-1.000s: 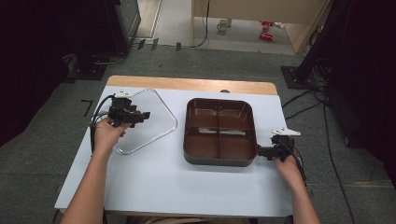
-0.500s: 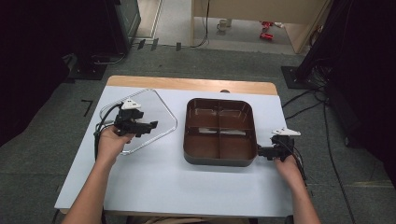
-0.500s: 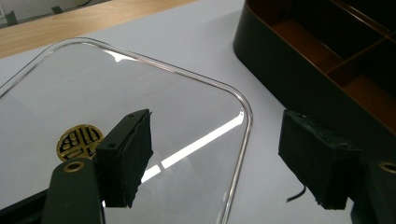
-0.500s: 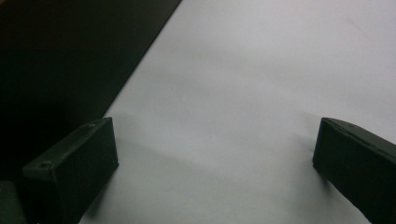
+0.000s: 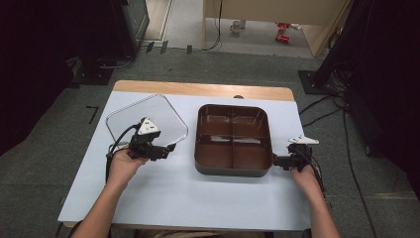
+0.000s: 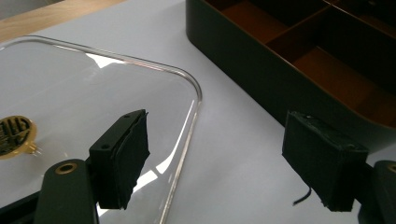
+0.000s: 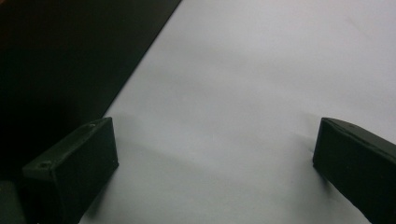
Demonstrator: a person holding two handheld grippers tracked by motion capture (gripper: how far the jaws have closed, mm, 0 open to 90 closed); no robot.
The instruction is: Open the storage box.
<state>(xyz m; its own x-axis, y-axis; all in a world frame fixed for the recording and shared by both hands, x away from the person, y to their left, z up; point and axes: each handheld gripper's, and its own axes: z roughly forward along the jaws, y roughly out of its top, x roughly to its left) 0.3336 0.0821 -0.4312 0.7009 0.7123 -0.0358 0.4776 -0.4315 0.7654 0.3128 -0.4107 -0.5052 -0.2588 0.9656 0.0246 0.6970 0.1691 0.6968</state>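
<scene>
Now my left claw (image 6: 217,161) hangs released over the clear lid (image 6: 70,112)
Its jaws have just been opening, nothing between them; my right claw (image 7: 215,170) gapes beside the dark tray (image 5: 233,171)

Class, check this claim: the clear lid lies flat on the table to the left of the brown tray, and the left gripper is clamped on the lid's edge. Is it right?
Not quite. The lid does lie left of the tray, but the left gripper is open; its jaws have just been opening, with only the lid's corner under one pad and nothing pinched. The left gripper view shows it.
</scene>
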